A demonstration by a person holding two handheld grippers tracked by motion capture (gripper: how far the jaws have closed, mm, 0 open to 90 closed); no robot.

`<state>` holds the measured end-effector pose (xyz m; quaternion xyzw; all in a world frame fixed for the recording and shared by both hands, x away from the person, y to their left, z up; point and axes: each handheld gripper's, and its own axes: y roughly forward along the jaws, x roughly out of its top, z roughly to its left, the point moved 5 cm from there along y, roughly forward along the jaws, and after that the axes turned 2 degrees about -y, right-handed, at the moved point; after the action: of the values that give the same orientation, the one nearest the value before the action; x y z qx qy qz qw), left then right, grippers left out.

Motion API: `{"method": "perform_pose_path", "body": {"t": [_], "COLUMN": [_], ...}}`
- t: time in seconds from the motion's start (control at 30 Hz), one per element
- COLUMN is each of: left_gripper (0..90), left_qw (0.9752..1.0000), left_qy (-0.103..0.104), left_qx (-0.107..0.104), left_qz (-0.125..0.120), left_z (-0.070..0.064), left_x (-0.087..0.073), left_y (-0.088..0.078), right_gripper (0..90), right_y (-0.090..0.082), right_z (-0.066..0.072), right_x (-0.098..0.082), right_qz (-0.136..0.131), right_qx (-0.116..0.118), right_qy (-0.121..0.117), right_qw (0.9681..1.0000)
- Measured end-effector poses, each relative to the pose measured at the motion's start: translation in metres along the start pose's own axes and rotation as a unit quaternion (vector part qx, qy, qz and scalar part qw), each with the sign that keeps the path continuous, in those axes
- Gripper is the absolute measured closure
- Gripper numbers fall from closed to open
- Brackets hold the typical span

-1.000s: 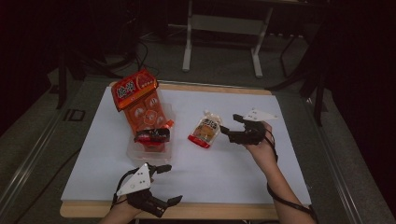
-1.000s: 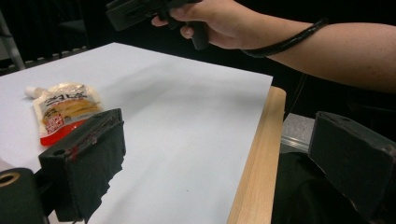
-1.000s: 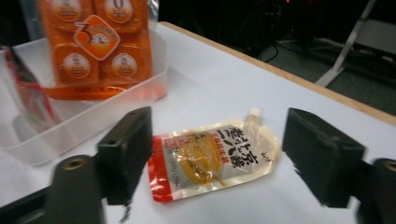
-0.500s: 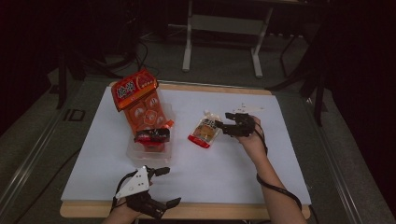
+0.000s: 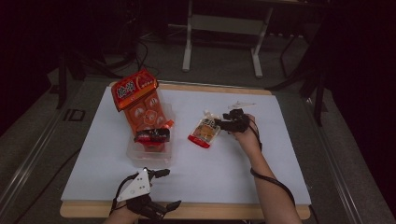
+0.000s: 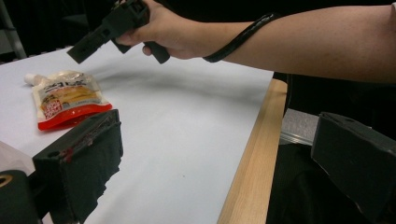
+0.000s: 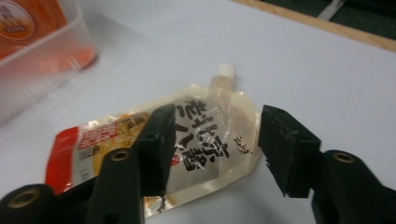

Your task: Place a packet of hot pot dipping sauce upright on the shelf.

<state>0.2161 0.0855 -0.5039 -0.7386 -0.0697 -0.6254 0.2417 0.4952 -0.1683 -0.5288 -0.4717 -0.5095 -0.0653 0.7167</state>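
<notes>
Pouch (image 5: 204, 131) is lying flat on the white counter (image 5: 280, 163), right of centre. Its long axis is running diagonally: white cap end pointing far and slightly right, red bottom edge pointing near-left. In the right gripper view the pouch (image 7: 187, 149) is showing its printed face up, clear upper part with bold black East Asian characters, red and yellow band with white lettering lower down; the characters are too blurred to read for sure. The left gripper view shows the pouch (image 6: 67, 98) with the same red band.

Right tongs (image 5: 222, 124) are coming in from the right at the pouch's cap end. Jaws have just been closing and are standing about half open, straddling the pouch's upper part in the right gripper view (image 7: 215, 144), pads not pressing on it.

Left tongs (image 5: 169, 189) are sitting at the near edge of the counter, jaws wide apart and holding nothing; in the left gripper view (image 6: 215, 154) only counter and its wooden edge are lying between them.

Clear tub (image 5: 152, 149) is standing just left of the pouch, apart from it. Orange snack bag (image 5: 140, 100) with white characters is leaning out of the tub, far end up. Nothing is blocking the pouch.
</notes>
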Motion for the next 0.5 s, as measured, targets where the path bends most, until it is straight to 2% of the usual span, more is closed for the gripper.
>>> {"method": "perform_pose_path", "body": {"t": [0.2, 0.27, 0.5], "left_gripper": [2.6, 2.6, 2.6], "left_qw": [1.0000, 1.0000, 1.0000], "left_qy": [-0.002, -0.001, -0.004], "left_qx": [0.001, 0.002, 0.000], "left_qz": [0.002, 0.001, 0.003], "left_z": [0.000, -0.001, -0.001], "left_x": [-0.001, -0.002, -0.004], "left_y": [-0.001, -0.002, -0.002], "right_gripper": [47.1, 47.2, 46.3], "right_y": [0.011, 0.017, 0.025], "right_z": [-0.005, -0.012, -0.016], "right_x": [-0.003, -0.006, -0.010], "right_qz": [0.010, 0.020, 0.032], "right_qx": [-0.020, -0.028, -0.033], "right_qy": [0.002, 0.013, 0.006], "right_qw": [0.9997, 0.9993, 0.9989]}}
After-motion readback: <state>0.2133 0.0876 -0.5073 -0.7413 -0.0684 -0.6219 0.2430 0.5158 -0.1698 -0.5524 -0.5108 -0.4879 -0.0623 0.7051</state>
